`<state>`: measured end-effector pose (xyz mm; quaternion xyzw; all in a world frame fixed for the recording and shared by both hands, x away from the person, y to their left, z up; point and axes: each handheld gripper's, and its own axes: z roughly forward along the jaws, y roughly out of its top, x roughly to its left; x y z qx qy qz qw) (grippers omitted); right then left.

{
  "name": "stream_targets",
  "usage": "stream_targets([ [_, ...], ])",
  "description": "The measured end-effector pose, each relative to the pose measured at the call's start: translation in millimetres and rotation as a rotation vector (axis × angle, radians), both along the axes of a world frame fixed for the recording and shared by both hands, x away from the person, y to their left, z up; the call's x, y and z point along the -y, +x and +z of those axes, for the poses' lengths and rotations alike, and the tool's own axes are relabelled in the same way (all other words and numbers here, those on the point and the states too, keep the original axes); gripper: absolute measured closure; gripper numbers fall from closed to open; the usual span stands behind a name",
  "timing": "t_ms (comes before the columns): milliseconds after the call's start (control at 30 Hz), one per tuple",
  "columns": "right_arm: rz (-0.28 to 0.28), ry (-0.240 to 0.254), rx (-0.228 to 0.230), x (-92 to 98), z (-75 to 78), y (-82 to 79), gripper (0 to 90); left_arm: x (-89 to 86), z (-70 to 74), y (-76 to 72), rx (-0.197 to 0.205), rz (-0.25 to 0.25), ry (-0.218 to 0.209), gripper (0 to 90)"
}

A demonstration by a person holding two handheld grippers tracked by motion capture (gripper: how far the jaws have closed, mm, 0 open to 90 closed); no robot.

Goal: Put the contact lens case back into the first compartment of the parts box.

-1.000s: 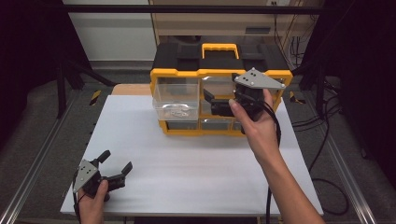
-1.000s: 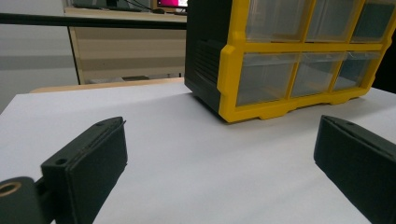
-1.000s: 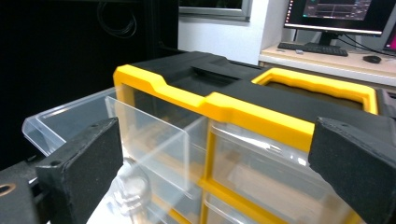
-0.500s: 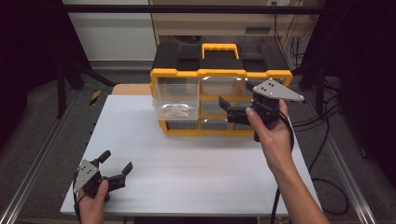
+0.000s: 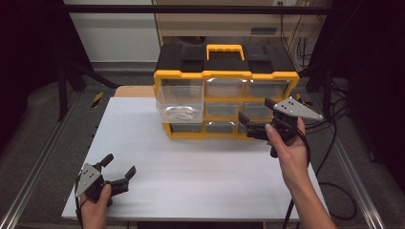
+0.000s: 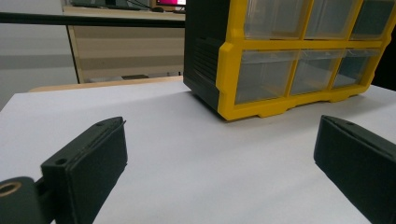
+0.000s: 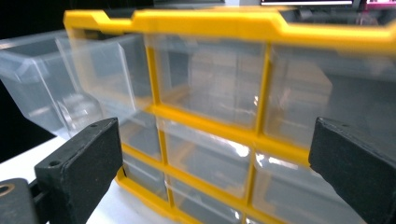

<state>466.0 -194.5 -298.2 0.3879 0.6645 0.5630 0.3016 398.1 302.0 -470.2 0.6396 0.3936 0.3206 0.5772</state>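
A yellow and black drawer cabinet (image 5: pixel 224 76) (image 6: pixel 280 56) (image 7: pixel 210 28) stands at the back of the white table (image 5: pixel 191 162). Its top-left clear drawer (image 5: pixel 179 102) (image 7: pixel 51 88) is pulled out; something pale lies in it, too faint to name. My right gripper (image 5: pixel 255 121) (image 7: pixel 215 172) hovers open just in front of the cabinet's right drawers, with nothing between its jaws. Close to the table's front left corner my left gripper (image 5: pixel 118 168) (image 6: pixel 219 172) is held open and empty, low over the bare surface and pointing toward the cabinet.
The other clear drawers (image 5: pixel 224 88) sit closed. A metal rail (image 5: pixel 28 181) runs along the table's left side, another rail (image 5: pixel 353 186) runs along the right, and cables (image 5: pixel 329 157) lie on the floor at the right. White table surface (image 6: pixel 187 140) stretches between the left gripper and the cabinet.
My right gripper has drawn back from the cabinet front, toward me and to the right, and sits lower. The left gripper has stayed where it was.
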Motion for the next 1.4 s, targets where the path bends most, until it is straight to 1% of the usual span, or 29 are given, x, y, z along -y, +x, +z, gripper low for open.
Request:
stream_targets([
  [400, -0.044, 0.026, -0.061, 30.4, -47.8, -7.1, 4.0, 0.2, -0.1, -0.5, 0.002, -0.005, 0.001, 2.4],
  [567, -0.057, 0.064, -0.086, 45.1, -68.7, -13.9, 4.4, -0.1, -0.4, -0.8, -0.001, -0.004, -0.004, 2.3],
  [700, -0.086, 0.091, -0.090, 56.1, -83.0, -18.9, 4.8, 0.2, -0.2, -1.5, 0.001, -0.007, 0.000, 2.0],
  [767, -0.098, 0.093, -0.087, 60.6, -89.5, -20.9, 4.9, 0.4, -0.4, -1.6, 0.001, -0.007, -0.001, 1.9],
  [900, -0.110, 0.081, -0.079, 67.2, -102.9, -24.5, 4.7, 0.4, -0.5, -1.7, 0.001, -0.009, -0.001, 1.9],
  [1067, -0.101, 0.051, -0.060, 72.7, -124.2, -29.8, 4.4, -0.8, -0.3, -2.1, -0.001, -0.017, -0.006, 1.8],
  [1167, -0.082, 0.056, -0.060, 75.6, -140.3, -32.4, 4.5, -3.2, 0.3, -3.3, 0.000, -0.029, -0.019, 1.5],
  [1200, -0.071, 0.050, -0.064, 76.3, -145.2, -33.5, 4.5, -4.0, 0.6, -3.9, 0.005, -0.034, -0.025, 1.4],
  [1300, -0.046, 0.044, -0.069, 73.9, -155.9, -37.1, 4.9, -6.2, 2.1, -5.5, 0.016, -0.053, -0.038, 1.2],
  [1400, -0.021, 0.019, -0.066, 67.3, -162.7, -39.6, 5.8, -6.7, 2.8, -6.5, 0.022, -0.066, -0.057, 1.2],
])
